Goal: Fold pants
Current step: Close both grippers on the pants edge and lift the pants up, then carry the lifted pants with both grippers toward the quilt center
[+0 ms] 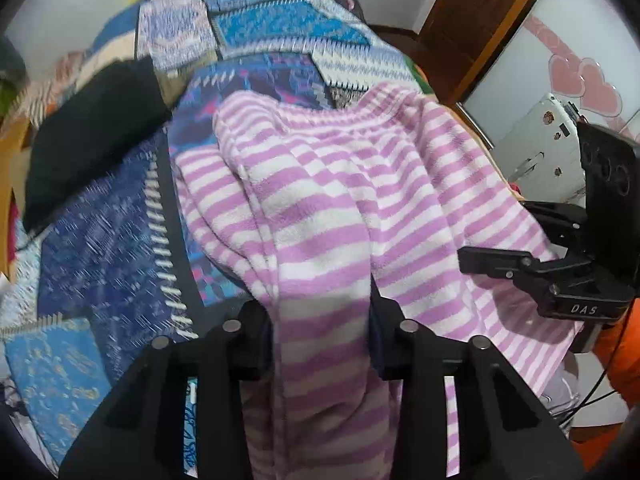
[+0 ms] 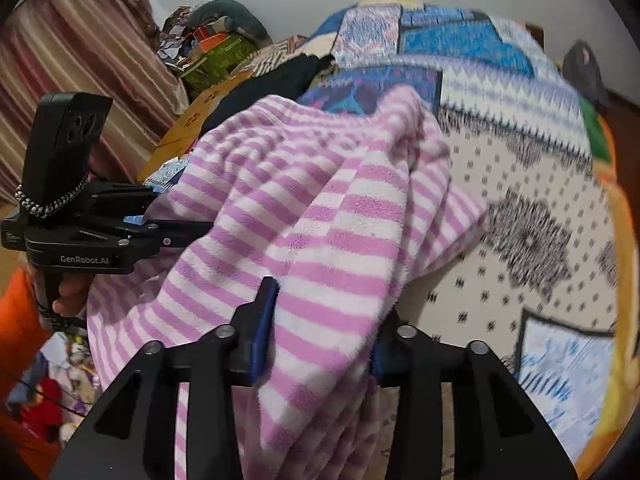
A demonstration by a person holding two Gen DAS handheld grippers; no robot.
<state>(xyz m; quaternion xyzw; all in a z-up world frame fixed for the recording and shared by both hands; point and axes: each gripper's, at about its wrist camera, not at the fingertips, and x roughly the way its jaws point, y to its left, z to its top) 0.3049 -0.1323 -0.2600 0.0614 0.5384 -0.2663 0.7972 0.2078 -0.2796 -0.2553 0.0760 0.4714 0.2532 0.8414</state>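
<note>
Pants of fluffy pink-and-white striped fleece fill the near view, bunched between both pairs of jaws. Left gripper is narrowed onto a fold of the fabric; right gripper clamps another fold the same way. Beyond, the pants drape in soft ridges over a blue patterned patchwork blanket on a bed, beside a black garment.

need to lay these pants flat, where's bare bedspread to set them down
Free: the white patterned patch of bedspread right of the striped pants, and the blue stretch between pants and black garment. Crowded: the cluttered far corner.
</note>
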